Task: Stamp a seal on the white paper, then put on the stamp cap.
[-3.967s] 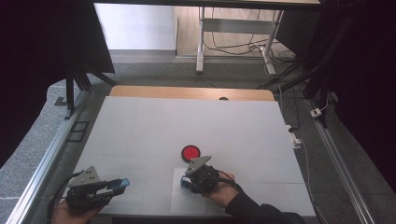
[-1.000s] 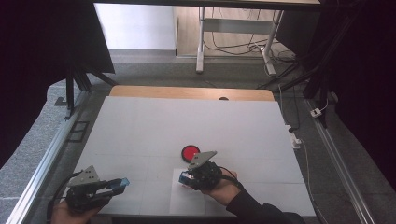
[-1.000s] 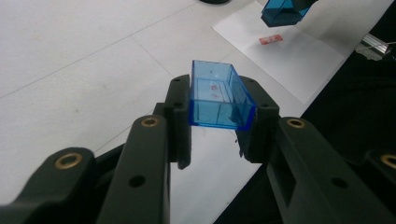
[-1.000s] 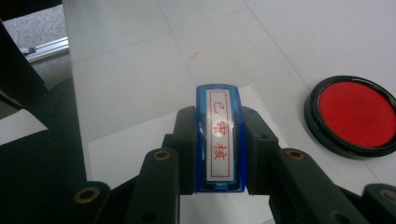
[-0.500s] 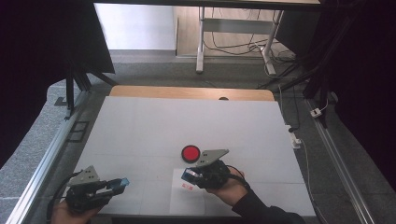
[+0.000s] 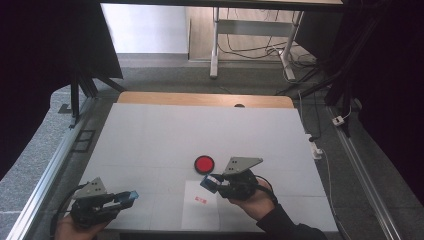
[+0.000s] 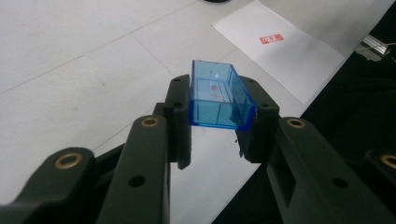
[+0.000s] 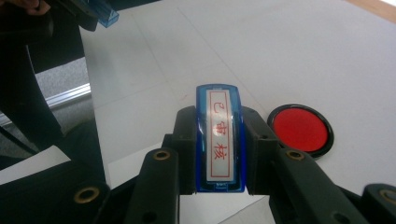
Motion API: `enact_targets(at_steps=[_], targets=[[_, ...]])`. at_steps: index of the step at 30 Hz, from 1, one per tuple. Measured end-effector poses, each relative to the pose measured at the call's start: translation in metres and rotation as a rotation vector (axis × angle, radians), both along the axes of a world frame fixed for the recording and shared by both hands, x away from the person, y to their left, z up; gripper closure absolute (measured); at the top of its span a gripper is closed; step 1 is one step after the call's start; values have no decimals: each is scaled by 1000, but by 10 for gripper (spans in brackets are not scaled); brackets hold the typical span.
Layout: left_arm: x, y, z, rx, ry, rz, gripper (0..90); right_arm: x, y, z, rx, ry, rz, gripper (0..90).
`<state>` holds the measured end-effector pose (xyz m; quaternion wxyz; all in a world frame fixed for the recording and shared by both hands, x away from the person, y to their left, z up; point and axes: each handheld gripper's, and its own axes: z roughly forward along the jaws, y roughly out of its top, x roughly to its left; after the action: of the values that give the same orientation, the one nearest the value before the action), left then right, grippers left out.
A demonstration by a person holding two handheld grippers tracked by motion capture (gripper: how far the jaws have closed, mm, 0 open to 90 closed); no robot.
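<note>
The white-topped counter (image 6: 150,140) carries a white sheet of paper (image 6: 200,212) at its near edge, toward the middle, already bearing a small red rectangular stamp print (image 6: 200,201); just beyond the sheet sits a round red ink pad in a black rim (image 6: 204,163). The right gripper (image 6: 212,182) is clamped tight on a blue translucent plastic stamp with a white face and red characters (image 8: 219,137), its face turned up toward the gripper's camera; a second ago that stamp hung lower over the sheet, and it has since lifted and drifted toward the counter's right edge, stopping beside the ink pad. With the print now on the paper, I judge the pressing step done and the stamp ready for its cover. The left gripper (image 6: 127,197) hangs over the near left corner, unmoved, jaws closed on a small blue translucent plastic cap (image 7: 219,95), open end outward; the likely next move brings cap and stamp together.
</note>
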<state>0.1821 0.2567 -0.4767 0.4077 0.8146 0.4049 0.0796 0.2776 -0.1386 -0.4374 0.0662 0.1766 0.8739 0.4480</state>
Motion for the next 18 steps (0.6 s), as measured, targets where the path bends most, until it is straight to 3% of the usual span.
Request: enact_targets(at_steps=[18], targets=[[1,-2,2,-21,-13,-22,676,1,-6,7,36,-10,-13,711]])
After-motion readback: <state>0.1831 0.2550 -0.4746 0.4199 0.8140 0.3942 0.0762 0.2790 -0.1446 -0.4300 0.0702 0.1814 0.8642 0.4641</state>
